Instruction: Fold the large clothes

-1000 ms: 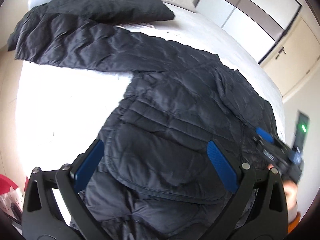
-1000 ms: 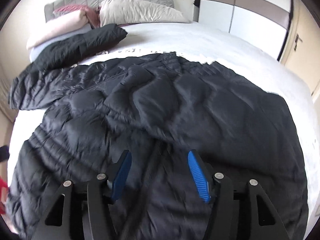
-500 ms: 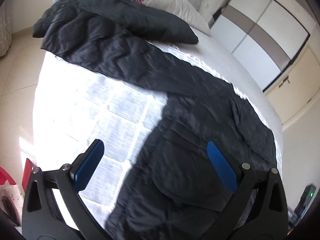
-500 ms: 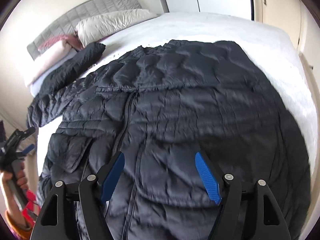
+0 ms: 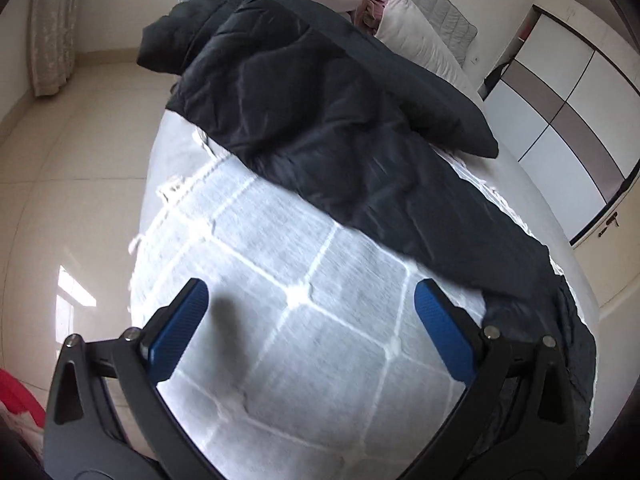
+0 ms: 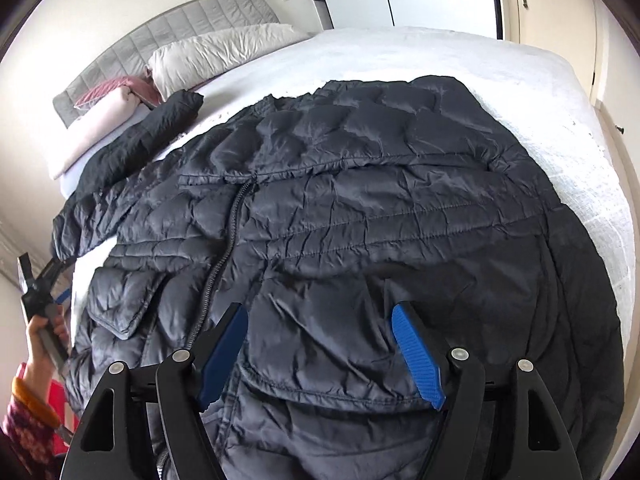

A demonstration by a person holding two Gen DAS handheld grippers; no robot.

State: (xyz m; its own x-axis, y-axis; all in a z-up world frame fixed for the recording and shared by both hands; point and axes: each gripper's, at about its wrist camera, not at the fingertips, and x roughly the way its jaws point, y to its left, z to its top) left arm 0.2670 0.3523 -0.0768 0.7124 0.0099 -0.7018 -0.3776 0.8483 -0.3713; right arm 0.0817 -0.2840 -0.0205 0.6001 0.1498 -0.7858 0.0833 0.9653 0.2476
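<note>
A black quilted puffer jacket (image 6: 360,216) lies spread front-up on the white bed, zipper running down its left half. My right gripper (image 6: 320,320) hovers open above the jacket's lower front, nothing between its blue pads. In the left wrist view the jacket's long sleeve (image 5: 320,120) stretches diagonally across the bedspread toward the pillows. My left gripper (image 5: 308,300) is open over bare white bedspread (image 5: 304,344), short of the sleeve. The left gripper (image 6: 40,292) also appears at the far left of the right wrist view, held in a hand, beside the sleeve.
Pillows (image 6: 224,52) and a grey headboard (image 6: 168,32) sit at the far end of the bed. The bed edge drops to a tiled floor (image 5: 80,160) on the left. Wardrobe doors (image 5: 568,92) stand at the right. A red object (image 5: 16,396) lies by the floor.
My left gripper swung left off the jacket body to hover over bare bedspread near the sleeve. My right gripper opened wider and shifted across the jacket's lower front.
</note>
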